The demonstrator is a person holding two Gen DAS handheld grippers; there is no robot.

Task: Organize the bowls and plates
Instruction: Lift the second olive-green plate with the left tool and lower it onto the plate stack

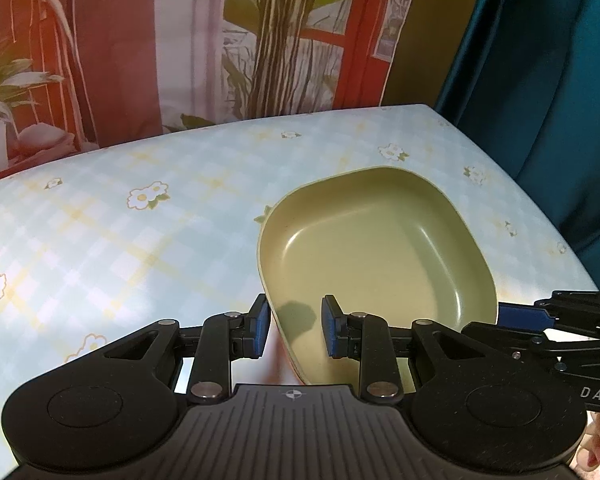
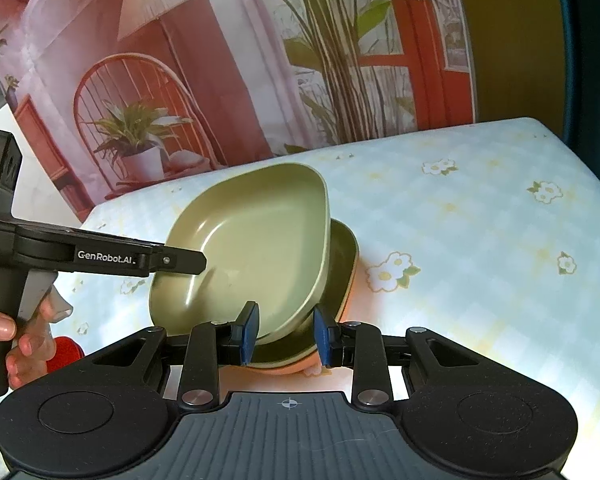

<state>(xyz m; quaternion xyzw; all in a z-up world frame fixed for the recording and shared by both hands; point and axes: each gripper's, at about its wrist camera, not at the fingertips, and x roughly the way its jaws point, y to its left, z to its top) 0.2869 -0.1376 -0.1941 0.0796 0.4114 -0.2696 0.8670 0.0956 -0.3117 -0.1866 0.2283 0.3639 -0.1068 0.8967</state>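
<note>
1. Green dish [image 2: 256,240], tilted, sits on a darker dish [image 2: 342,272] and a peach plate [image 2: 296,368]; only the right view shows this stack.
2. Left gripper [image 1: 293,326] clamps the green dish's near rim.
3. Right gripper [image 2: 285,332] pinches the stack's near rim.
4. Under the dish: floral checked tablecloth [image 1: 140,220]; behind it, a printed backdrop [image 2: 180,60].
</note>
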